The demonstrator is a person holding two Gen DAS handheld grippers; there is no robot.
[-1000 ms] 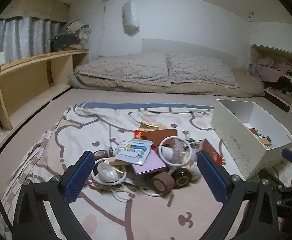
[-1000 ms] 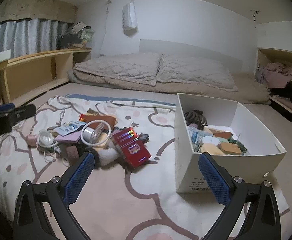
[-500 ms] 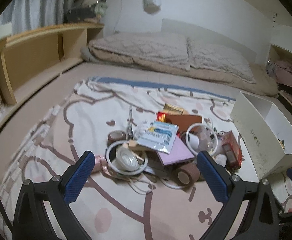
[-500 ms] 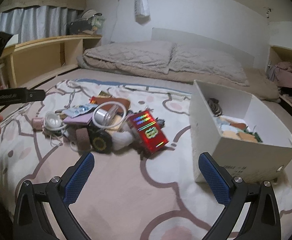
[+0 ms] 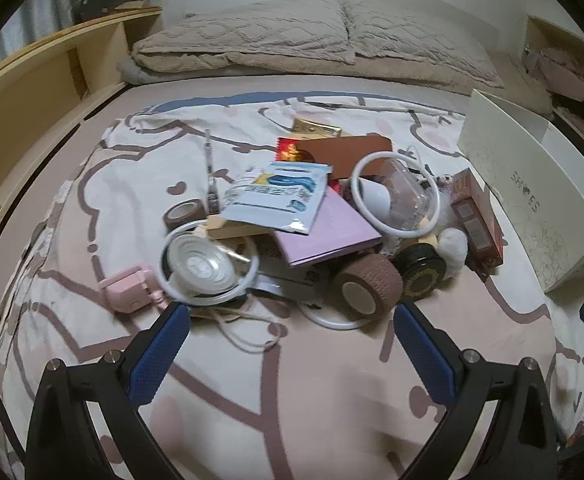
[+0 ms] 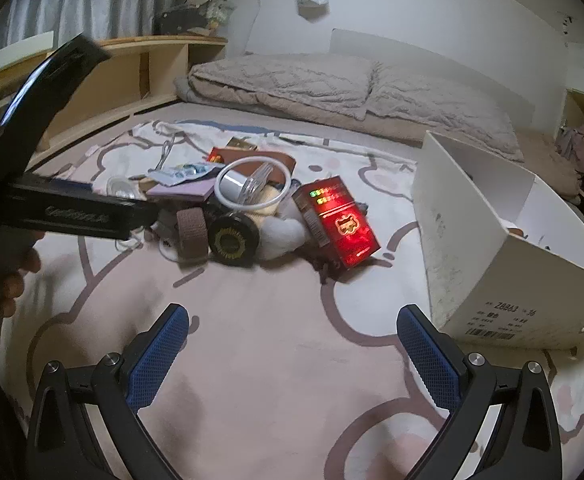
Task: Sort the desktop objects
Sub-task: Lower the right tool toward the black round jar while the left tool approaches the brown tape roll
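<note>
Grippers over a cluttered blanket
Left gripper and right gripper hover empty, jaws spread wide; brown tape roll lies near the white box.

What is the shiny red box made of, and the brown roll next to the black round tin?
The red box looks like cardboard with a glossy foil finish: flat folded faces, rainbow glints. The brown roll seems a woven, stretchy bandage or cloth tape: matte ribbed surface around a pale core. The black tin looks like glossy plastic or metal; I can't tell which.
</note>
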